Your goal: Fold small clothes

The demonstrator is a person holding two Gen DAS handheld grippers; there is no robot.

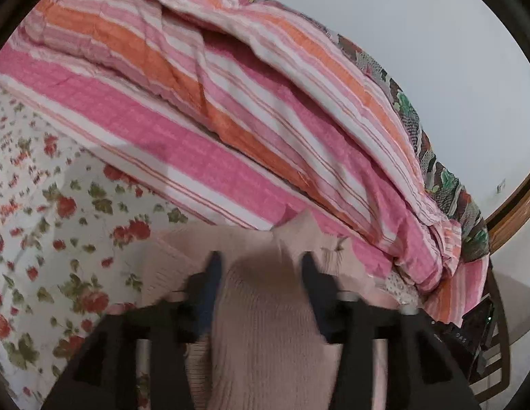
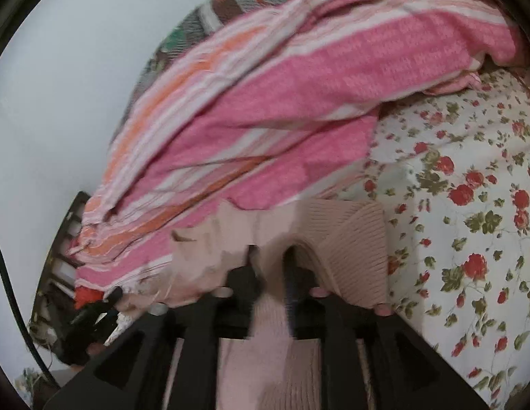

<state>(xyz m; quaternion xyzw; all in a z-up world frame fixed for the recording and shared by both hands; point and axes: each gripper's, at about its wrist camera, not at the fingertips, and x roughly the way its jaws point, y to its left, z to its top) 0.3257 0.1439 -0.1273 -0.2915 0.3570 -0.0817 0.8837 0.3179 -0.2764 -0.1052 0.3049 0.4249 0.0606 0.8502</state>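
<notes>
Ribbed beige knit garment [image 1: 265,307] (soft folds), left gripper [image 1: 260,266] open, right gripper [image 2: 270,263] pinching it

Counted: one pink ribbed knit garment [image 1: 265,307], lying against one pink-and-orange striped quilt [image 1: 210,119]. One floral bedsheet [image 1: 43,239] lay beside that quilt, and one patterned brown-green blanket [image 1: 435,171] behind it. Two grippers: left gripper [image 1: 261,266], right gripper [image 2: 270,256].

Floral bed sheet [image 1: 43,225] — striped quilt [image 1: 203,109], pink knit [image 1: 265,324]
</notes>
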